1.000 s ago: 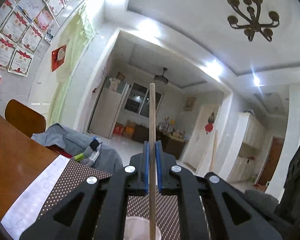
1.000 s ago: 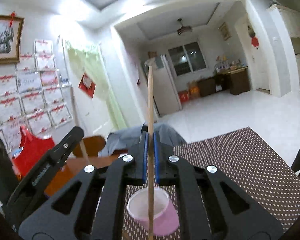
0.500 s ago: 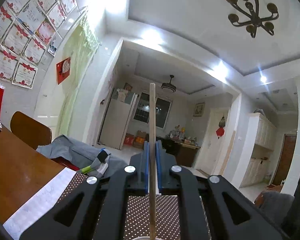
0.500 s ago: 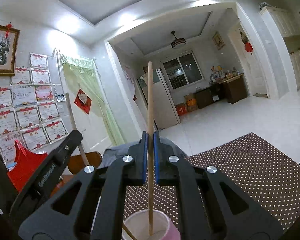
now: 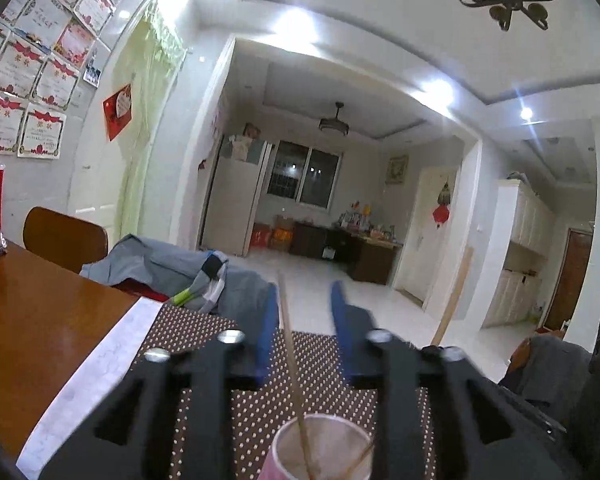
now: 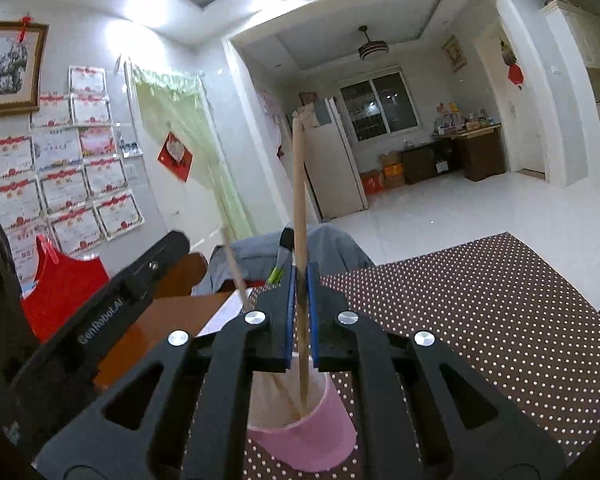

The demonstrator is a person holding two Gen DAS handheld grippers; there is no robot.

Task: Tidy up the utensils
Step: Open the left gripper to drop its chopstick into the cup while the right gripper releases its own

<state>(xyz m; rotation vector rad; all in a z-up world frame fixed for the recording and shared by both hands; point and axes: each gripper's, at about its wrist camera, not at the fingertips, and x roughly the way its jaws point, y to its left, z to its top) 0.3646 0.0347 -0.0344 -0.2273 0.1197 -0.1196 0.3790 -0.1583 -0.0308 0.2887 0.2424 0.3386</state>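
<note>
A pink cup (image 6: 312, 432) stands on the dotted brown placemat (image 6: 480, 320); it also shows in the left wrist view (image 5: 320, 452). My left gripper (image 5: 305, 300) is open above the cup, and a wooden chopstick (image 5: 294, 364) stands loose in the cup between its blue pads. My right gripper (image 6: 300, 280) is over the cup with its pads slightly apart around a second chopstick (image 6: 299, 240), whose lower end rests in the cup. The left gripper's body (image 6: 100, 320) shows at the left of the right wrist view.
The placemat (image 5: 204, 332) lies on a wooden table (image 5: 32, 320) beside a white paper strip (image 5: 100, 364). A chair (image 5: 64, 236) with grey clothing (image 5: 160, 268) stands behind the table. A red bag (image 6: 60, 280) is at the left.
My left gripper has opened and let its chopstick drop into the cup. My right gripper has lowered its chopstick into the cup and its pads have parted slightly.
</note>
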